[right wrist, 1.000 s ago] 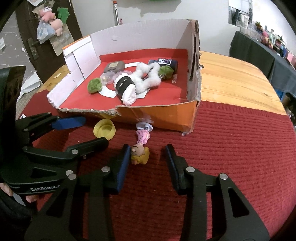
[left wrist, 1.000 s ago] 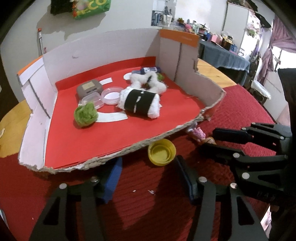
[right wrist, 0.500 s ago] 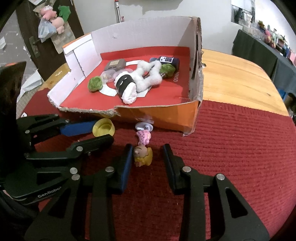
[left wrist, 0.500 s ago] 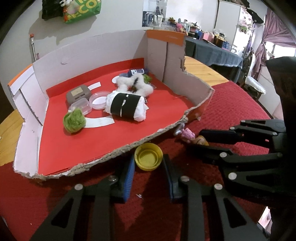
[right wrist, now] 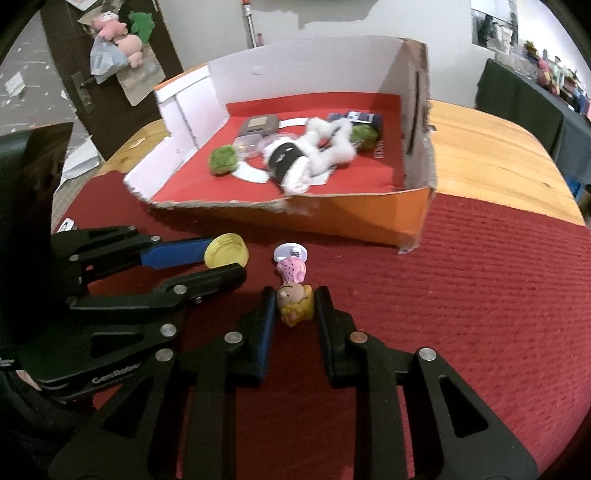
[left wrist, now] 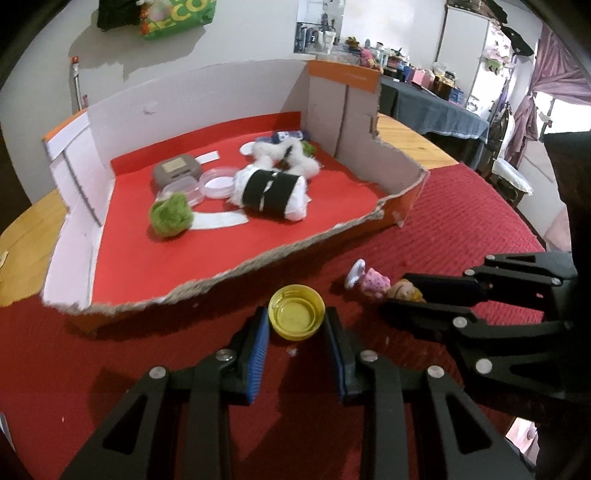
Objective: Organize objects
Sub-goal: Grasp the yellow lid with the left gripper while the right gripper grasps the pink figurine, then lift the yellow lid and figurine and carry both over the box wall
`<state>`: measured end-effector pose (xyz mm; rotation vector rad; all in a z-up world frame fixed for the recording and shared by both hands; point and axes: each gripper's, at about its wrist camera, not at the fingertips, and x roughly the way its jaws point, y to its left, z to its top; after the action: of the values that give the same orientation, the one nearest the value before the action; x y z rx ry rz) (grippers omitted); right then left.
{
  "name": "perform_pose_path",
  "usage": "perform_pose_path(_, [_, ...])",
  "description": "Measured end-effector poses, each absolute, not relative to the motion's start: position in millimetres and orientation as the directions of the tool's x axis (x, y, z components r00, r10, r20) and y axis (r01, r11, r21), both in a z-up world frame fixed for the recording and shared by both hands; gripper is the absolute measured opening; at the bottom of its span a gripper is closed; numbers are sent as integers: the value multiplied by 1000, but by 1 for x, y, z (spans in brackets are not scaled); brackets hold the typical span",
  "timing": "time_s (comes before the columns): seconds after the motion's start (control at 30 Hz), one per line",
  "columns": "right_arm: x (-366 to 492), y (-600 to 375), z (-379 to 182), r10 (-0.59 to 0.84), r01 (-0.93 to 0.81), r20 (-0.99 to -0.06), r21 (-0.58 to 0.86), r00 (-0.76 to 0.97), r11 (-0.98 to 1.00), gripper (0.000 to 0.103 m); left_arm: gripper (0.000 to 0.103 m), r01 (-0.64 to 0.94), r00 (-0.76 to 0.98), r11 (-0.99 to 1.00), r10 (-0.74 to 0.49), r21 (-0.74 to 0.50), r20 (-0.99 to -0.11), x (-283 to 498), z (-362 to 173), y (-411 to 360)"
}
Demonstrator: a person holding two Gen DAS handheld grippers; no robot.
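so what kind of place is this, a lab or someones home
Most likely someone's home, a lived-in room: a wooden table under a red cloth, plush toys hanging on a door, and a dark-draped side table crowded with bottles and knick-knacks.

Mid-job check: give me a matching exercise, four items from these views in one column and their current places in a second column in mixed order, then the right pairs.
Items:
1. round yellow plastic cap
2. small doll figure with yellow hair and pink dress
3. fuzzy green pom-pom ball
4. grey rectangular plastic case

Places:
A. on the red floor of the cardboard box, near its torn front edge
B. between the fingers of the right gripper
C. deep in the box, close to the back wall
D. between the fingers of the left gripper

Pairs: 1-D, 2-B, 3-A, 4-C
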<state>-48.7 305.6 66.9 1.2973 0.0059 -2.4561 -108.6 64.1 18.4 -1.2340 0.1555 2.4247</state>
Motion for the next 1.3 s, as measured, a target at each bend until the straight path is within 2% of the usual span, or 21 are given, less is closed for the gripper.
perform_pose_path(0.6, [-24, 270, 71, -357, 381, -792, 171, -496, -908, 20, 31, -356, -544, -930, 287, -93, -788, -82, 20, 35])
perform_pose_path(1.3, [-16, 266, 117, -384, 419, -720, 141, -579, -897, 20, 31, -351, -636, -931, 319, -105, -702, -73, 72, 17])
